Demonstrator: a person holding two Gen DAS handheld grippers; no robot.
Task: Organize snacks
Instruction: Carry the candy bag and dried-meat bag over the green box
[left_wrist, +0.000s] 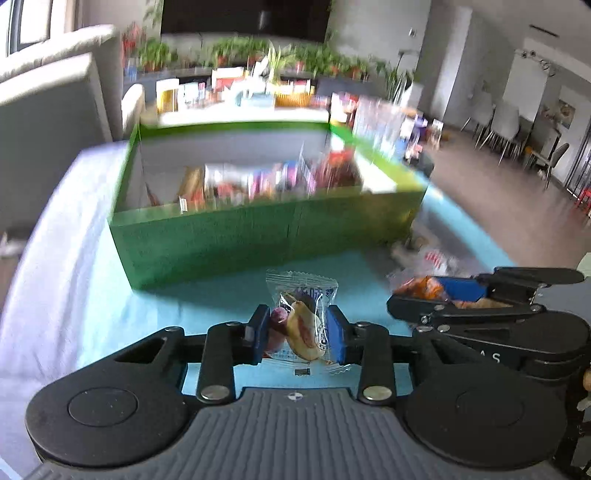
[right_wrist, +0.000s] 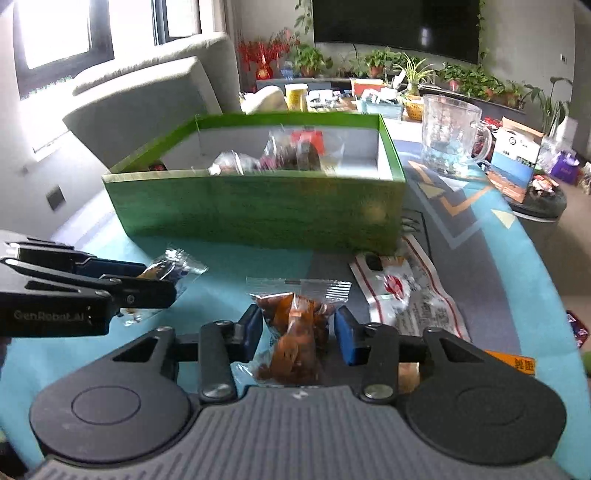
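— While the green box (right_wrist: 255, 214) fills twelve o'clock, where's each snack?
— Left gripper (left_wrist: 298, 332) clamps a clear packet (left_wrist: 301, 317); right gripper (right_wrist: 298, 328) pinches a brown snack packet (right_wrist: 295, 332). Bare tablecloth (right_wrist: 498, 258) at two o'clock.

The box (right_wrist: 255, 210) looks like cardboard, matt green outside with a faint woven grain, plain grey-white inside. The snack packets (left_wrist: 301, 317) are thin clear plastic film, glossy and crinkled, with crimped ends. The mug (right_wrist: 452, 134) is clear faceted glass. A smooth printed cloth (right_wrist: 491, 258) covers the tabletop. Each gripper (right_wrist: 299, 332) is matt black plastic with shiny metal rivets and blue pads (right_wrist: 347, 339); its housing is ribbed grey.
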